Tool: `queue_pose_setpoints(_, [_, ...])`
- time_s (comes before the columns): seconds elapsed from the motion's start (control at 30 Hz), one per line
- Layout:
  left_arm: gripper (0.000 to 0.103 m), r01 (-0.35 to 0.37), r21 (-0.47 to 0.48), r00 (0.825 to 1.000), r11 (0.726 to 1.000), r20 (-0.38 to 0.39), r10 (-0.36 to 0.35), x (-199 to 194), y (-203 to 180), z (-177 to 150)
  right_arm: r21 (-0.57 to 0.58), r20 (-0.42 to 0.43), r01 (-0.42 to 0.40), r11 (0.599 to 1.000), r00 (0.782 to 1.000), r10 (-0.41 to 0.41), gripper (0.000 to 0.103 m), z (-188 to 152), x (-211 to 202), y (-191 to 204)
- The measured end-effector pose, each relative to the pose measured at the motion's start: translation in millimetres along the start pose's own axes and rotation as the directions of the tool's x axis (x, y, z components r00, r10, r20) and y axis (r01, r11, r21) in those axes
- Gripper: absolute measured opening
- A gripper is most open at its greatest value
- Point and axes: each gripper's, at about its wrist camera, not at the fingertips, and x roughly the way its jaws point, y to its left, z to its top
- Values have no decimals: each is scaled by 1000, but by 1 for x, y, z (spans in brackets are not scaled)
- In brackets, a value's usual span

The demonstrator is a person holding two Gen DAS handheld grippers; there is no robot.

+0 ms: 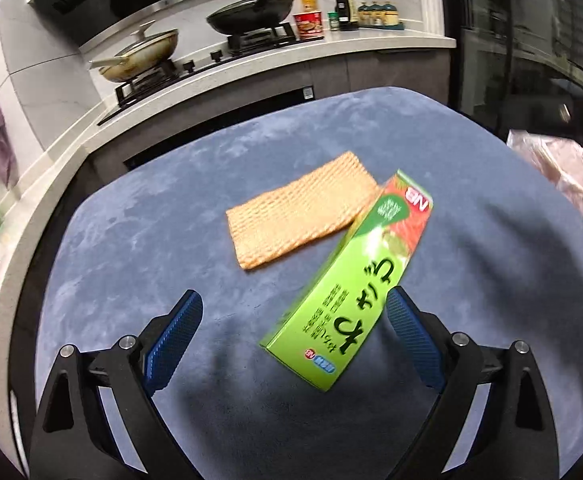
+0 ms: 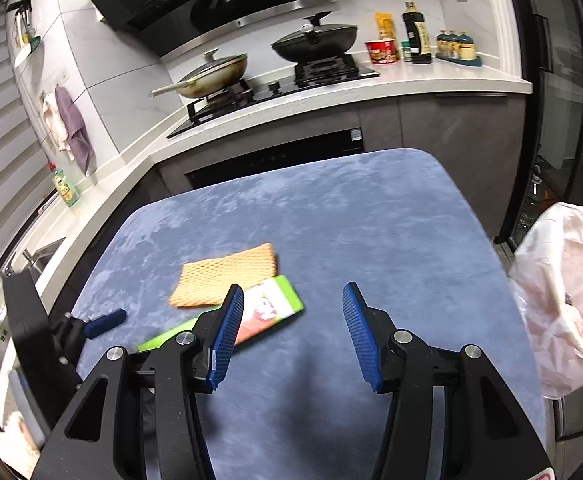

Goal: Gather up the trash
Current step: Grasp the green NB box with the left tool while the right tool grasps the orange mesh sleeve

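Note:
A long green and red box [image 1: 351, 276] lies slantwise on the blue table [image 1: 151, 240], its far end overlapping an orange foam net [image 1: 299, 216]. My left gripper [image 1: 294, 298] stands wide open just above the table. The box's near end is between its fingers, close to the right pad, and I see no contact. My right gripper [image 2: 292, 291] is open over bare blue table [image 2: 331, 220], with nothing between its fingers. Its left finger hides part of the box [image 2: 275, 304], and the foam net [image 2: 223, 276] lies just beyond. A left gripper fingertip [image 2: 105, 321] shows at the left.
A pale pink trash bag [image 2: 563, 280] stands open off the table's right edge, with something red inside; it also shows as the bag [image 1: 563, 176]. Beyond the table runs a kitchen counter [image 2: 411, 84] with a stove, two lidded pans [image 2: 315, 42] and bottles.

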Motion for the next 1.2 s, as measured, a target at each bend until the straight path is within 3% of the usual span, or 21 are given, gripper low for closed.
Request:
queue_pose_setpoints(0.33, [87,95,6,995,995,-8,-95,21,-9,-7,-36,-31,9,999,999,-10,50,8,28,18])
queue_pose_setpoints(0.37, [84,96,-2,995,995,-9,-96,22,-9,-6,-34,-33,11,999,999,-12,50,8,30,18])
queue_pose_setpoints(0.43, [68,116,-23,993,993,-23,-117,25,-10,-4,-31,-36,12,999,999,-14,50,9,33,17])
queue_pose_setpoints(0.5, [65,111,-39,993,993,-28,-112,26,-11,-3,-30,-41,17,999,999,-18,50,10,36,16])
queue_pose_setpoints(0.6, [49,128,-66,991,989,-24,-130,19,-12,-6,-32,-45,21,999,999,-23,50,11,40,14])
queue_pose_setpoints(0.77, [45,134,-158,990,978,-25,-140,0,-6,-18,-39,-60,16,999,998,-18,50,12,48,13])
queue_pose_setpoints(0.97, [40,110,-277,991,955,-41,-126,-34,6,-46,-72,-85,-23,997,996,17,50,10,65,30])
queue_pose_setpoints(1.1, [40,1,-325,998,946,-62,-23,-51,18,-58,-99,-104,-60,993,993,49,50,8,83,47])
queue_pose_setpoints(1.2, [40,-56,-397,997,916,-78,27,-58,34,-63,-106,-123,-79,991,990,66,50,6,101,57])
